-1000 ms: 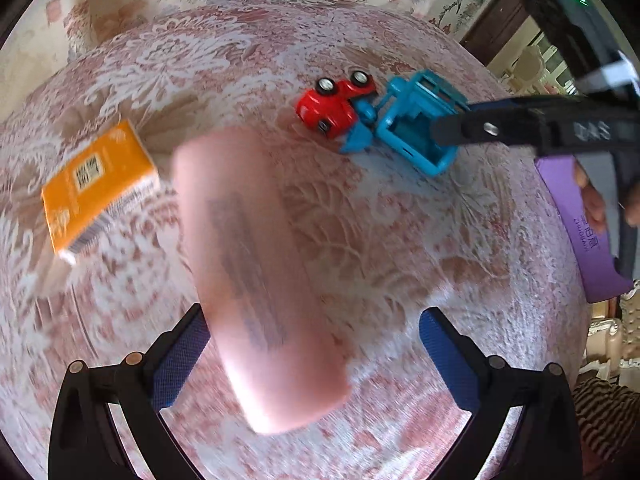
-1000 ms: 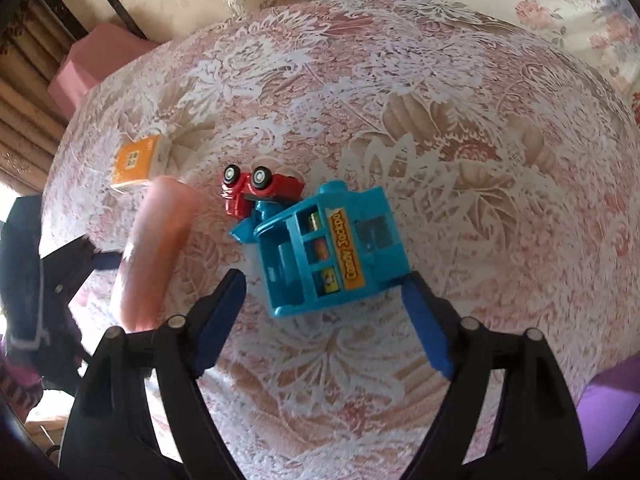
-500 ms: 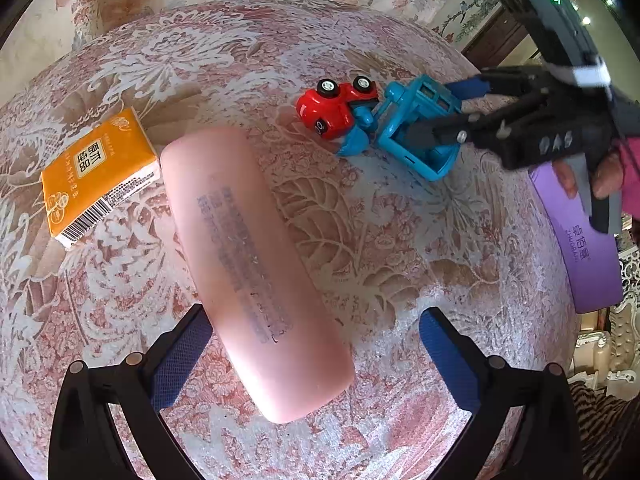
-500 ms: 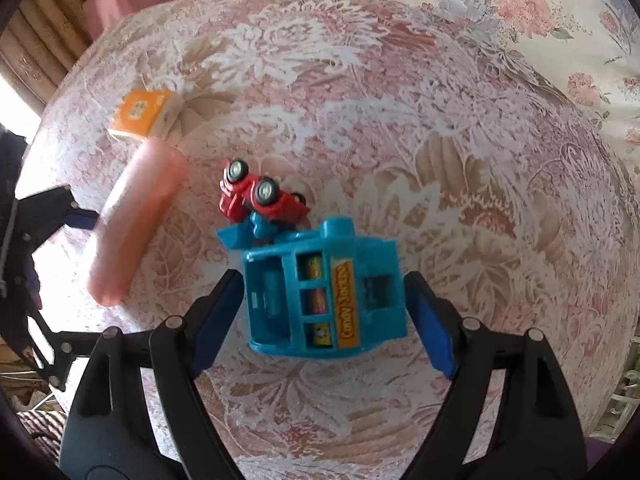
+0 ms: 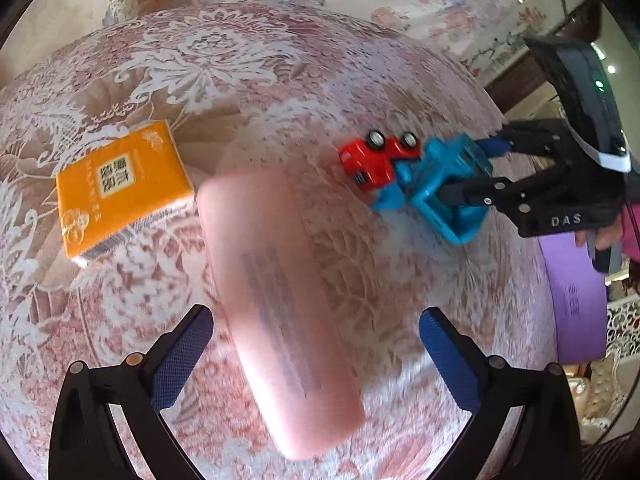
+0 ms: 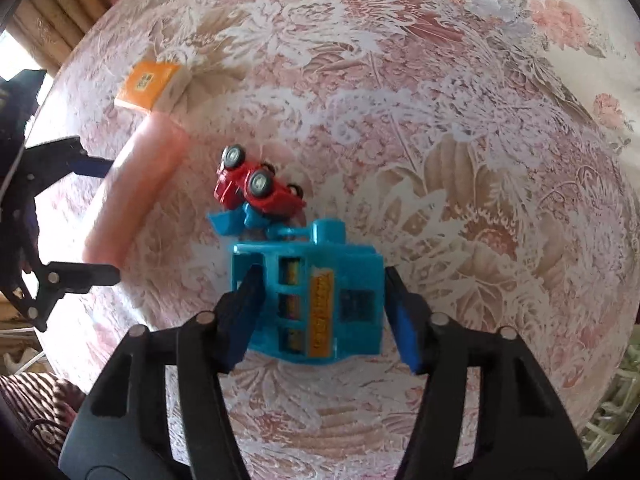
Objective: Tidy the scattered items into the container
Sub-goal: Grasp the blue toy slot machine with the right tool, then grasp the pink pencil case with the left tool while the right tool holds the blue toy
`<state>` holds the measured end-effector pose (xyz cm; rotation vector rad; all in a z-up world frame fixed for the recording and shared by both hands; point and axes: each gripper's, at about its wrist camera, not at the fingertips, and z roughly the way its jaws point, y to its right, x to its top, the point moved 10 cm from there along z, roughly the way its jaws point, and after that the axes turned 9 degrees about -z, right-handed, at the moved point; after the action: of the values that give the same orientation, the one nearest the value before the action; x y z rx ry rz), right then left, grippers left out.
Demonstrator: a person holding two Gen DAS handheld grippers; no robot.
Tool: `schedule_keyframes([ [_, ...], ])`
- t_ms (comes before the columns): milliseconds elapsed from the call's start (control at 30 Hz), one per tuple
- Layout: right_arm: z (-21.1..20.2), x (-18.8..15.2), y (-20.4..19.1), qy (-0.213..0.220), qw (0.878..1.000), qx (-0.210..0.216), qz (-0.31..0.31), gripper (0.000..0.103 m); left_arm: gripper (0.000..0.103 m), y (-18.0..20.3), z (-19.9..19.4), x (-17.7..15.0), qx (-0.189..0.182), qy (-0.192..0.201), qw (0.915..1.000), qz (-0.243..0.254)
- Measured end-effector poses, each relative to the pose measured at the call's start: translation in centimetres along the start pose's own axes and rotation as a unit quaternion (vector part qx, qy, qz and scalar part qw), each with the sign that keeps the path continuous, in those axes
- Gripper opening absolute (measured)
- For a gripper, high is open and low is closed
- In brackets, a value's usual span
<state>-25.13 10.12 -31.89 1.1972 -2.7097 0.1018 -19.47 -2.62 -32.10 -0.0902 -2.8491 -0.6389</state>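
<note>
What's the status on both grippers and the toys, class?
Right gripper just closed on blue toy machine. Left gripper open over pink case. Red car leans against the machine's lever.

My left gripper (image 5: 316,352) and right gripper (image 6: 320,316) are black plastic with blue bumpy pads (image 5: 182,354) and round silver screws. White letters say DAS. I wear a pink sleeve (image 5: 632,236).

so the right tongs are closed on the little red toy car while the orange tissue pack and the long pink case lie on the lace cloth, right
Not quite. The right tongs are closed on the blue plastic toy machine, not the little red toy car, which lies tipped against it; the right wrist view shows this. The orange tissue pack and long pink case do lie on the lace cloth.
</note>
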Motion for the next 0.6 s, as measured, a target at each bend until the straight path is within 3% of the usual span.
schedule_keyframes([
  [167,0.0,0.1,0.3,0.004,1.000,0.016,0.017,0.055,0.103,0.7,0.9,1.4,0.022,0.006,0.9997,-0.007],
  [433,-0.2,0.1,0.3,0.017,0.999,0.010,0.030,0.055,0.103,-0.1,0.6,2.0,0.032,0.054,0.9962,-0.061],
  [533,-0.2,-0.2,0.2,0.026,0.999,-0.003,0.032,0.054,0.090,-0.4,0.5,1.9,0.052,0.061,0.9944,-0.068],
  [600,-0.3,-0.3,0.1,0.029,0.999,-0.008,0.034,0.054,0.070,-1.2,0.0,1.6,0.061,0.067,0.9931,-0.075],
])
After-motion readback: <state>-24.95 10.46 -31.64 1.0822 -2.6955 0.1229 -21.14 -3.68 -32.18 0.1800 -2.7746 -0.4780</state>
